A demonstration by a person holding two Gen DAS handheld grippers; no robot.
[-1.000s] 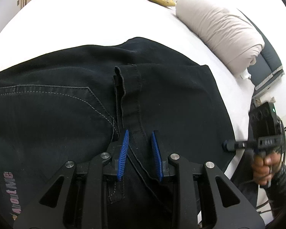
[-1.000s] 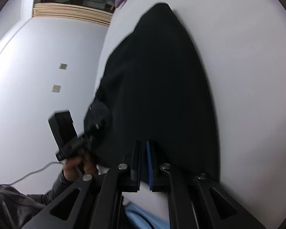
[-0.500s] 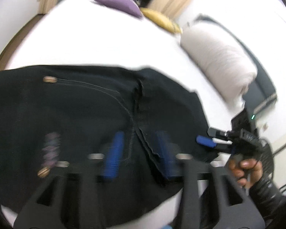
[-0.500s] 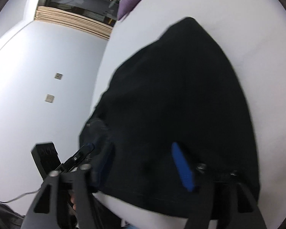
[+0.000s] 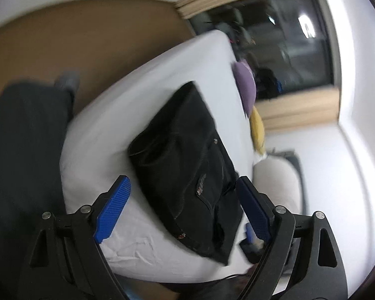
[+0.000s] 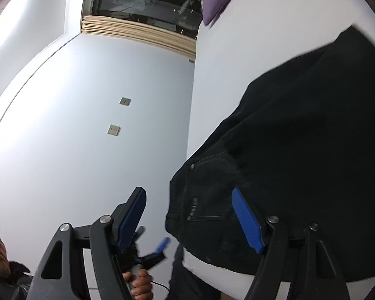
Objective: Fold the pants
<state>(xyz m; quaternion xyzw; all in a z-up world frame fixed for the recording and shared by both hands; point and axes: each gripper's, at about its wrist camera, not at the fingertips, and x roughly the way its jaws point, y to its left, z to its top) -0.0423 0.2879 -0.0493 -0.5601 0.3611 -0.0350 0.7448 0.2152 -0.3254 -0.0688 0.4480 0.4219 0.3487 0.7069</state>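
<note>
The black pants [image 5: 187, 170] lie folded into a compact stack on the white bed [image 5: 142, 100], pocket rivets and waistband facing up. My left gripper [image 5: 185, 210] is pulled back from them, its jaws still opening, blue pads wide apart with nothing between them. In the right wrist view the pants [image 6: 312, 150] fill the right side. My right gripper [image 6: 190, 222] stands open just off their waistband corner, and neither pad presses on the cloth. A hand [image 6: 140, 282] at the lower left holds the other gripper's handle.
A purple cushion [image 5: 246, 87] and a yellow one [image 5: 257, 130] lie at the bed's far end, with a beige rolled duvet [image 5: 277, 182] beside the pants. A person's dark-clad leg [image 5: 20, 150] stands on the brown floor [image 5: 62, 45]. A white wall with two socket plates [image 6: 113, 129] is left of the bed.
Both grippers let go of the pants and opened. The left one swung far back and rolled, so the bed now looks tilted. The right one drew back and rose.
</note>
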